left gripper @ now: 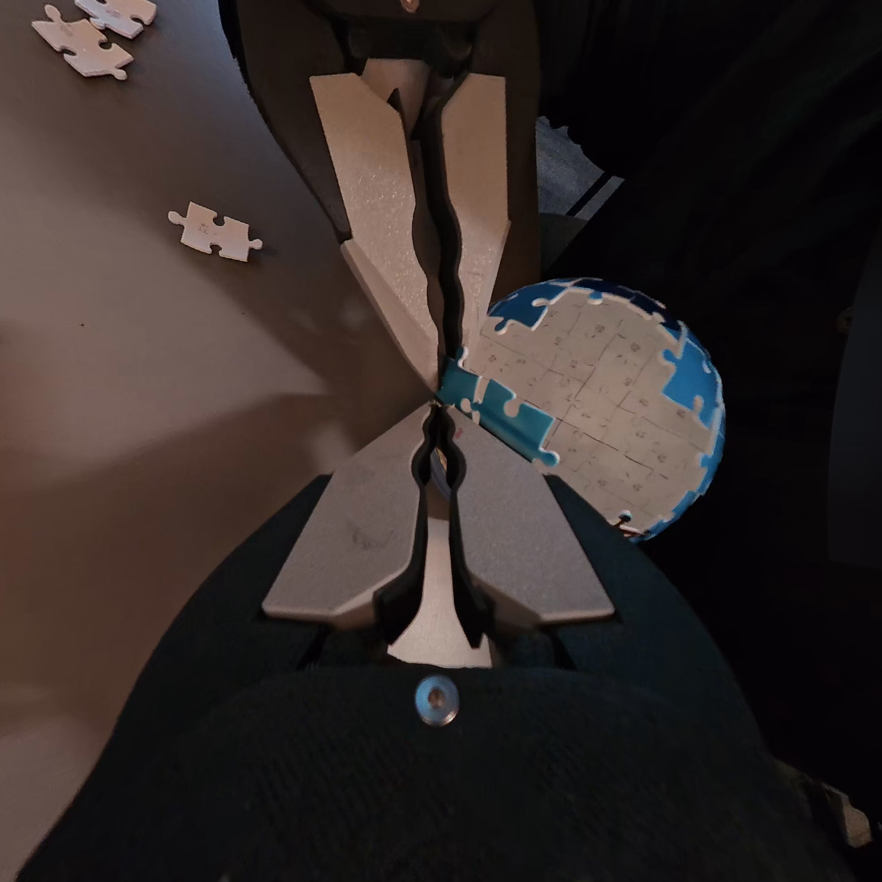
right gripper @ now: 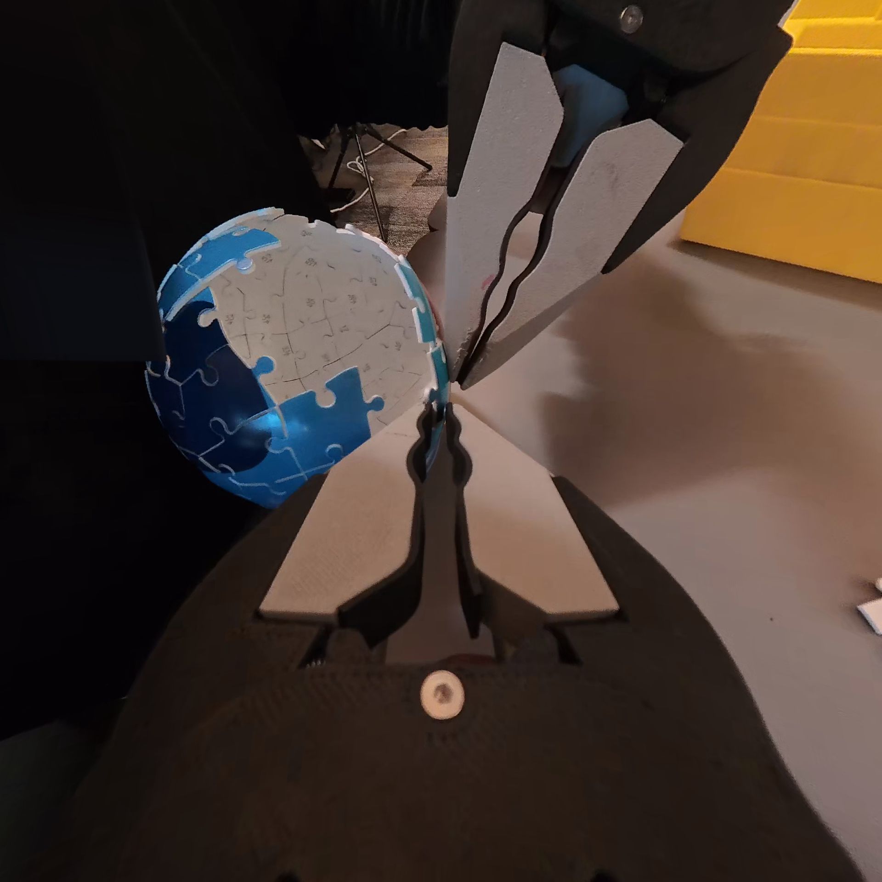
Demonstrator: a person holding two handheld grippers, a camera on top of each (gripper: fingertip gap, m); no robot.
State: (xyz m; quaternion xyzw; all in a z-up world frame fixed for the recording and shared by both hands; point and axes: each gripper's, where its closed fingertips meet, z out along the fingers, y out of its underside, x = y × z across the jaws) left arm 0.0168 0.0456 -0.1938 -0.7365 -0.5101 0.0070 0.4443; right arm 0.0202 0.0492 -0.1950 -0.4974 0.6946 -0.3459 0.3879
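Observation:
A half-built puzzle ball (left gripper: 596, 405), blue outside and white inside, hangs in the air between both grippers. In the left wrist view my left gripper (left gripper: 439, 413) is shut on the ball's teal rim. The right gripper (left gripper: 446, 372) comes in from the top, also shut on that rim, tip to tip with mine. In the right wrist view the puzzle ball (right gripper: 305, 358) is at the left. My right gripper (right gripper: 441, 408) is shut on its rim edge. The left gripper (right gripper: 467, 374) reaches down from the upper right and pinches the same edge.
Loose white puzzle pieces lie on the grey table: one (left gripper: 215, 231) left of the grippers, two more (left gripper: 83, 45) at the far left corner, and others (right gripper: 871, 615) at the right edge. A yellow box (right gripper: 787, 167) stands on the table. A tripod (right gripper: 362, 157) stands on the floor beyond. Both grippers' tips are close together, under 4 cm apart.

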